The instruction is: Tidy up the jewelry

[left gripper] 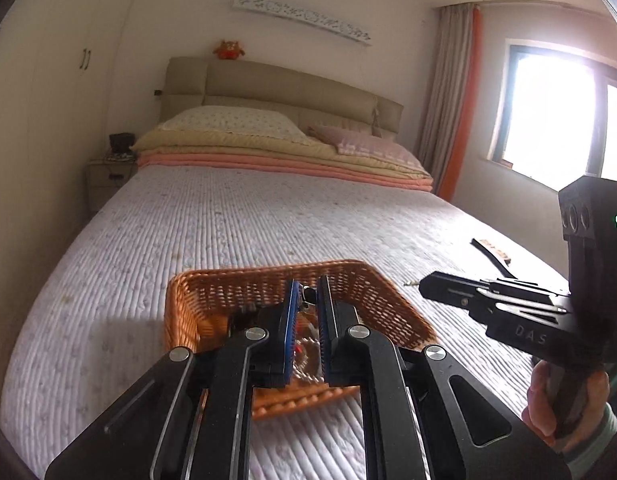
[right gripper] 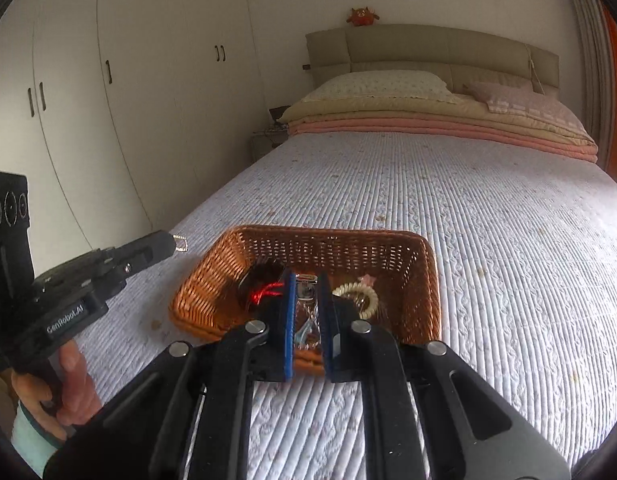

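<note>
An orange wicker basket sits on the bed's quilt. It holds a dark piece with red cord and a cream beaded bracelet. My left gripper is shut on a small metal hair clip above the basket; the clip also shows at its tips in the right wrist view. My right gripper is shut on a silvery clip over the basket's near edge; a thin metal end pokes from its tips in the left wrist view.
A dark strap with a wooden piece lies on the quilt to the right. Folded blankets and pillows are stacked by the headboard. A wardrobe stands left and a nightstand beside the bed.
</note>
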Motion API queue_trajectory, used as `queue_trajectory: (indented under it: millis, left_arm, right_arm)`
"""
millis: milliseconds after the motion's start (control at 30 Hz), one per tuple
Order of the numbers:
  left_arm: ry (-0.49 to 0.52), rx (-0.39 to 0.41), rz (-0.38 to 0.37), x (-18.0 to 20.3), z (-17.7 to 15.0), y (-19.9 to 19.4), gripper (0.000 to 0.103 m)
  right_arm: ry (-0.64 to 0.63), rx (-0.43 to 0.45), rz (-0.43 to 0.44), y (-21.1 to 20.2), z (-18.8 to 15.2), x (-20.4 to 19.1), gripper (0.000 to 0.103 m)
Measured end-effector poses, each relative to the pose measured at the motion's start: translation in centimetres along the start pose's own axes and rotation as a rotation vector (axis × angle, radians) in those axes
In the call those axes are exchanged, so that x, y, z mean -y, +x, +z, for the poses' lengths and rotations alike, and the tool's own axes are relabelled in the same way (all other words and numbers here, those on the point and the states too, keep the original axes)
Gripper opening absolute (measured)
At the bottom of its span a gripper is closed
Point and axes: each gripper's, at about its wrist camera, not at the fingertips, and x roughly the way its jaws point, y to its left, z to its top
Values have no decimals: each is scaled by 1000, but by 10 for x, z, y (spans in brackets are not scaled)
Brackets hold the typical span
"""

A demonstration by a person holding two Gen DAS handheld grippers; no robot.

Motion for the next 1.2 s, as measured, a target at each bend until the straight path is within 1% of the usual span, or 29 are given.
queue_trajectory:
  millis: [67,167,267,367,500,633,700,733,767,800,833,900,967,1000,1033,1167,1200]
  left_arm:
    - [-31,-26,22,-10,1,22,8]
    - [-84,-72,43,-28,-7,53,8]
    - [-108,-111,58,-41,-18,70,8]
    - [-118,-141,64,-45,-26,79,8]
    - [-118,-159,70,-47,-30,86,8]
    - [-116,-165,77,-48,-32,87,8]
    - [-124,-160,74,-50,-32,86,9]
    - [-131,-157,72,-52,-32,85,13]
    - [-144,-154,67,-54,-32,84,19]
    - [-151,-146,66,-56,-32,83,28]
    - [-152,-134,70,-56,-32,80,28]
    - [-150,-118,66,-55,-30,73,29]
    - [-157,-96,45,-53,-28,64,41]
    - [-159,-80,40,-51,-27,57,51]
    - [-157,-63,42,-49,-25,49,58]
    - [-144,11,33,-36,-17,10,68]
    - [-137,29,37,-31,-16,0,74]
  right_arm:
    - [25,-26,7,23,12,6,9]
    - [86,-104,42,67,23,21,9]
    - [112,-172,44,101,25,28,9]
    - [112,-240,21,132,23,30,9]
    - [111,-284,-30,147,14,30,9]
    - [128,-311,-40,153,9,32,10]
    - [161,-320,-22,154,9,37,11]
    - [176,-321,-16,154,8,39,17]
    - [184,-316,-12,153,9,41,30]
    - [187,-308,-8,152,8,42,39]
    - [187,-294,-9,149,10,44,51]
    - [164,-263,-22,139,11,40,51]
    - [162,-228,-11,124,12,38,51]
    - [170,-209,3,115,12,38,51]
    - [177,-193,10,106,12,38,51]
    - [175,-124,8,64,9,38,51]
    - [162,-98,2,49,7,36,51]
